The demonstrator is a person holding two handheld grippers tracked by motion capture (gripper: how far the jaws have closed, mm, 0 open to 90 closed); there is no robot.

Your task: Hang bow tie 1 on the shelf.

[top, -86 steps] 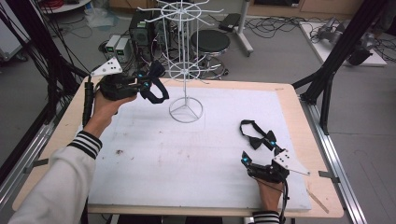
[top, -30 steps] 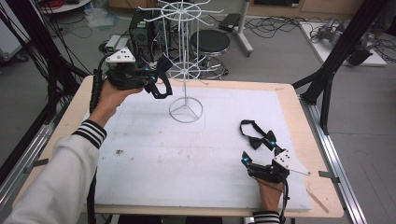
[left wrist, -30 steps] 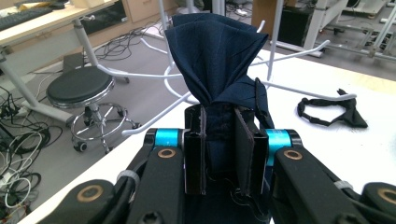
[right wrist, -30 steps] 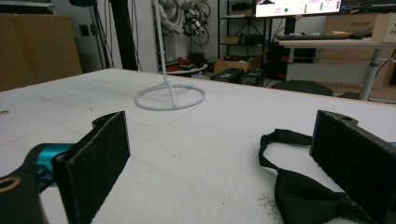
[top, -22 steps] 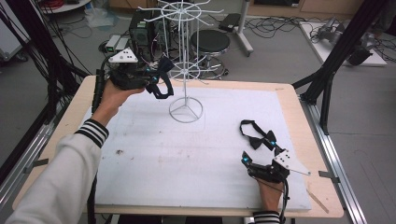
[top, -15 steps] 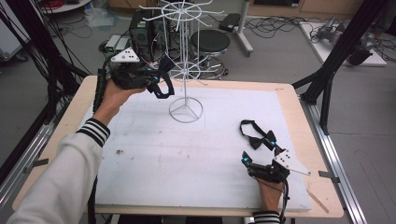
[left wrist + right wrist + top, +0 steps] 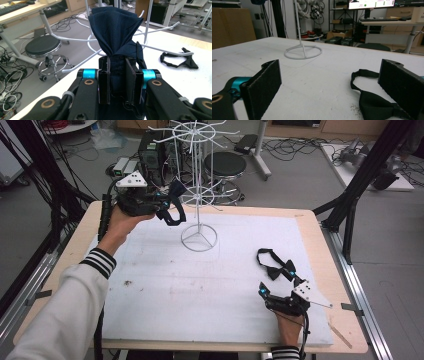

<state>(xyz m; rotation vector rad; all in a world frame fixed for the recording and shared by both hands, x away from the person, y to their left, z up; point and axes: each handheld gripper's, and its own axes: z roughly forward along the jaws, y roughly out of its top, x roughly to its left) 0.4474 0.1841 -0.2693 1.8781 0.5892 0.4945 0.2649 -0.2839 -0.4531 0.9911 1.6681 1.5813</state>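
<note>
My left gripper [image 7: 166, 206] is raised over the table's far left, shut on a dark navy bow tie [image 7: 173, 213] whose strap loop hangs below the jaws. In the left gripper view the navy bow tie [image 7: 115, 32] fans up from between the jaws, right in front of the white wire rack's arms [image 7: 160, 28]. The rack [image 7: 200, 185] stands on a ring base [image 7: 199, 239] at the table's far middle. My right gripper [image 7: 278, 282] rests open on the table at the near right. A black bow tie [image 7: 273, 271] lies by its fingertips; in the right gripper view this tie [image 7: 372, 101] lies just inside the right jaw.
The table is covered by a white mat [image 7: 200, 290] with a bare wooden rim [image 7: 345, 320]. A round stool [image 7: 226, 165] and cables stand on the floor behind the table. Black frame struts [image 7: 360, 175] rise at both sides.
The left hand has lifted the navy bow tie and turned the gripper plate-up, then edged it right toward the rack. The right gripper and the black bow tie have stayed put.
</note>
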